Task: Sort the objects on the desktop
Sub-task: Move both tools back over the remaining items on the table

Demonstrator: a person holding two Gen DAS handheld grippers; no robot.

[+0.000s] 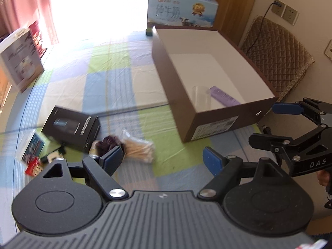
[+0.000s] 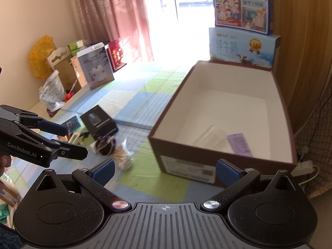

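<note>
Black and shiny, a small box (image 1: 71, 129) lies on the checked cloth (image 1: 116, 78), far to the left of the big brown box (image 1: 209, 122); a little heap of cards and packets (image 1: 34, 151) sits just left of the black one; a dark fuzzy ball (image 1: 110, 143) and a clear bag of cotton swabs (image 1: 139, 148) lie side by side, between the black box and the big brown box, and the ball touches the bag; the left gripper (image 1: 164, 159) hangs over the cloth near the brown box's front corner, its blue pads (image 1: 113, 158) spread wide with nothing between them; the big brown box stands open with white walls inside; a clear plastic cup (image 1: 201, 97) and a purple card (image 1: 225, 97) lie in its near end, close together; the right gripper (image 2: 165, 170) hangs just in front of the brown box's near wall, its jaws spread wide too and holding nothing; a blue milk carton (image 1: 182, 10) stands right behind the brown box; a brown quilted cushion (image 1: 278, 58) leans to the right of the brown box.
</note>
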